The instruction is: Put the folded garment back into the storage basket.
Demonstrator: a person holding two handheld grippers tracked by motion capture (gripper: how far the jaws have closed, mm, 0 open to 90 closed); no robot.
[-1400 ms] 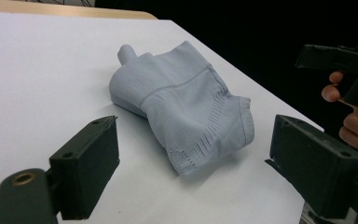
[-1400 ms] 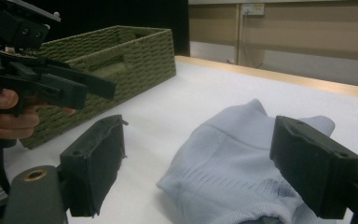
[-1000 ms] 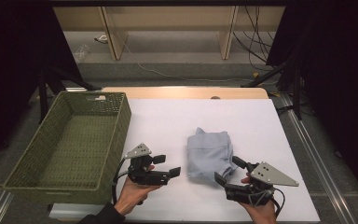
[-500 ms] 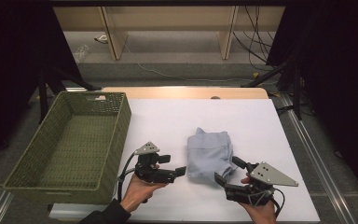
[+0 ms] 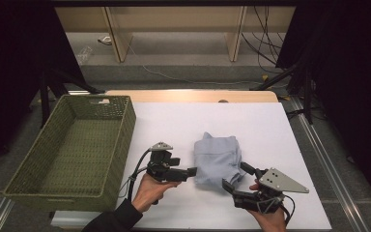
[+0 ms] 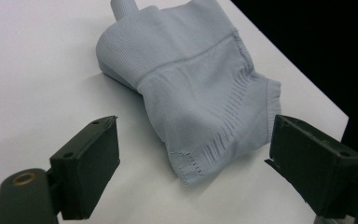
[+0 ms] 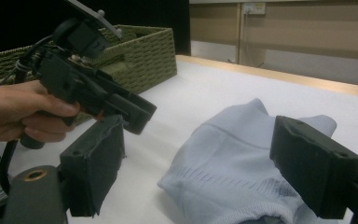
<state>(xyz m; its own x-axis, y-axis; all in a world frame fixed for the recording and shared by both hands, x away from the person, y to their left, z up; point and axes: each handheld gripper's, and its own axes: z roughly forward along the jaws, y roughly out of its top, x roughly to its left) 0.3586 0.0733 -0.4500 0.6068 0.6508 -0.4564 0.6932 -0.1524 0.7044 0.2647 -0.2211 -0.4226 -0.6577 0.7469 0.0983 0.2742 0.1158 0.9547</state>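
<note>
White table [image 5: 174, 123]: green basket [image 5: 72, 150] left, pale-blue garment [image 5: 217, 157] between both gaping tongs.

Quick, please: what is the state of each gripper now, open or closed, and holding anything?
Left gripper: open, holding nothing, beside the light blue garment.
Right gripper: open, holding nothing.

On the desk [image 5: 270, 125] we see a basket [image 5: 72, 150] at the left edge and a folded garment [image 5: 217, 157] lying right of centre toward the near side. Our left gripper [image 5: 186, 172] sits just left of the garment, perhaps touching it, and our right gripper [image 5: 235, 176] sits at its near right corner.
</note>
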